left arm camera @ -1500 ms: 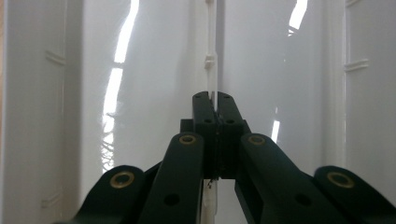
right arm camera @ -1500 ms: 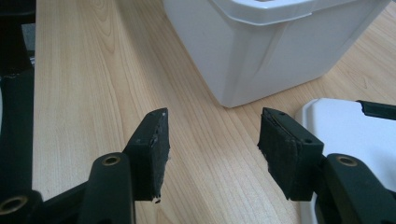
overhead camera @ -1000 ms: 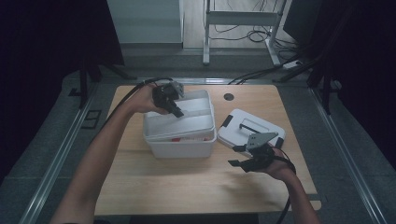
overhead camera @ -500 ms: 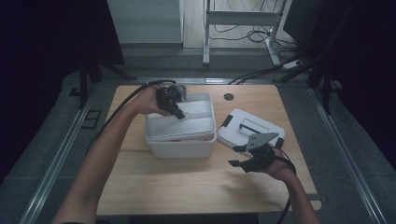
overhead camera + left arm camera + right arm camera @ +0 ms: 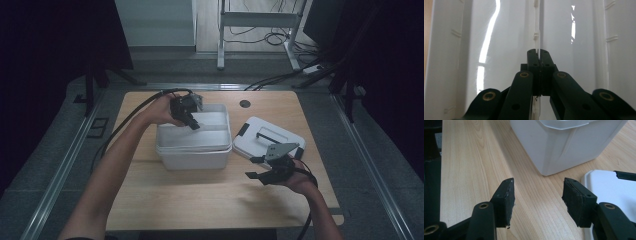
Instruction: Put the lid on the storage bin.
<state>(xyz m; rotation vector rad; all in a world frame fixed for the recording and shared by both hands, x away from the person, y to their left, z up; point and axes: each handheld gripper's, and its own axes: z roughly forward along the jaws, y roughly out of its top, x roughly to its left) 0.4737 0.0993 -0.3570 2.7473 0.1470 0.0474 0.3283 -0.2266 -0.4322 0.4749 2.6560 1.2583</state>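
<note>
Dark walls and a grey floor with cables surround the wooden table [image 5: 200,200], which carries two white plastic things. One white storage box [image 5: 195,145] stands near the middle of the table, a little toward the far edge, with its top open. Its lid [image 5: 270,142], white with a dark handle and a dark clip, lies flat just beside it, toward the right edge.

Inside the box stands a thin white divider [image 5: 537,30]. The left gripper [image 5: 538,53] reaches down into the box, and its jaws are pressed together on the upper edge of this divider. The right gripper [image 5: 537,195] hovers low over the table near the front right corner, close to the lid; its jaws stand spread with nothing between them.

I judge that the opening of the box is done, and the work on the divider is now in hand. Whether it goes in or comes out, I cannot tell. The lid is not yet put back.

No brand, label or writing can be read on the box or the lid.
</note>
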